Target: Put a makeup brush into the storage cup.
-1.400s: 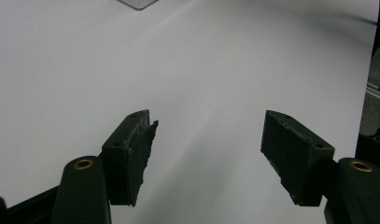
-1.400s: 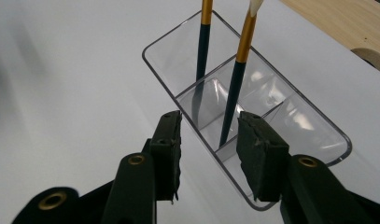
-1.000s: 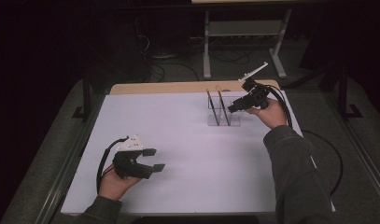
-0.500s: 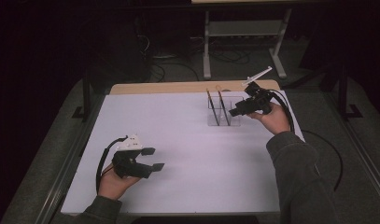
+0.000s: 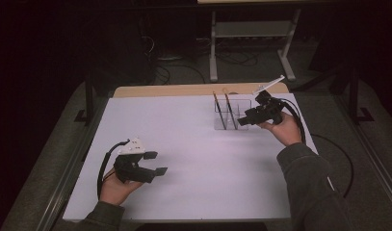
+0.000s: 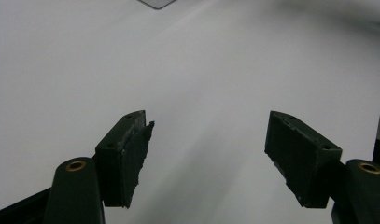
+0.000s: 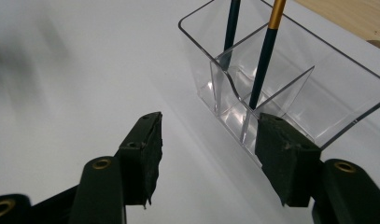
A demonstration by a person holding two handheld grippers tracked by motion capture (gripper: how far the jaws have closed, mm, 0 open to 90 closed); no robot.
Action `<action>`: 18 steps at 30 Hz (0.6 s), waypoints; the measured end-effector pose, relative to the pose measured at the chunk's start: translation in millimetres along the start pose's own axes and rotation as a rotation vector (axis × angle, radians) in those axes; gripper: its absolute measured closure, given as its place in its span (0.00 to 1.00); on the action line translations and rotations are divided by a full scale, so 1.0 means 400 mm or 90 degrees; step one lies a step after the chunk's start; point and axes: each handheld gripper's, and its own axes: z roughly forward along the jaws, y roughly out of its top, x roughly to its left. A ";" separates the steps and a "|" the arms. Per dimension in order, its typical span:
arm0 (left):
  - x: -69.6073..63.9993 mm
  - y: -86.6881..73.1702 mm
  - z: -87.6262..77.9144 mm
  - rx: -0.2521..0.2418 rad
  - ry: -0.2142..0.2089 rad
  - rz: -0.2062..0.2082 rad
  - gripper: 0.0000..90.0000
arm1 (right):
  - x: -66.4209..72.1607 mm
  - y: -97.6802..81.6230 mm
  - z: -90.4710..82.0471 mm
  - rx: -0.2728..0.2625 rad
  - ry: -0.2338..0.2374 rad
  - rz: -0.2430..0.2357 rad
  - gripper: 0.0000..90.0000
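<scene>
A clear plastic holder (image 5: pixel 228 115) with dividers stands at the back right of the white table top (image 5: pixel 193 144). Two thin pens stand upright in it: a dark teal one (image 7: pixel 231 28) and one with a gold upper part (image 7: pixel 268 42). My right gripper (image 5: pixel 243 120) hovers just right of the holder, pointing at it. Its jaws have just been opening and stand apart with nothing between them (image 7: pixel 211 154); the holder's near corner (image 7: pixel 253 121) lies just past the right pad. My left gripper (image 5: pixel 156 162) rests low at the front left, open over bare table (image 6: pixel 206 149).
A strip of wooden table edge (image 5: pixel 184 90) shows behind the white top. A metal stand (image 5: pixel 251 29) and cables sit on the dark floor beyond. A black cable (image 5: pixel 345 159) loops off the table's right side.
The right gripper has drifted a little toward the person beside the holder, and its jaws stand wider apart. The left gripper has stayed where it was.
</scene>
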 end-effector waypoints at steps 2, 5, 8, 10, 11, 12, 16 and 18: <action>0.001 0.000 -0.002 0.000 0.000 0.001 0.31 | 0.000 -0.006 -0.002 -0.004 0.000 -0.005 0.43; 0.001 0.001 -0.004 0.000 0.000 0.000 0.31 | 0.006 -0.015 -0.005 -0.005 0.000 0.002 0.43; 0.003 0.000 -0.005 0.000 0.003 0.001 0.31 | 0.008 -0.024 -0.008 -0.009 0.003 -0.002 0.41; 0.005 0.000 -0.006 0.000 0.004 0.001 0.31 | 0.014 -0.028 -0.010 -0.012 0.001 0.002 0.41; 0.005 -0.001 -0.005 -0.001 0.005 -0.001 0.30 | 0.013 -0.032 -0.010 -0.016 0.003 -0.007 0.41; 0.005 -0.001 -0.006 -0.002 0.006 -0.002 0.30 | 0.016 -0.035 -0.010 -0.016 0.003 -0.003 0.41; 0.007 -0.002 -0.007 0.000 0.008 -0.003 0.30 | 0.021 -0.046 -0.012 -0.019 0.004 0.000 0.40; 0.009 -0.003 -0.008 0.001 0.009 -0.001 0.30 | 0.020 -0.050 -0.013 -0.020 0.006 -0.001 0.40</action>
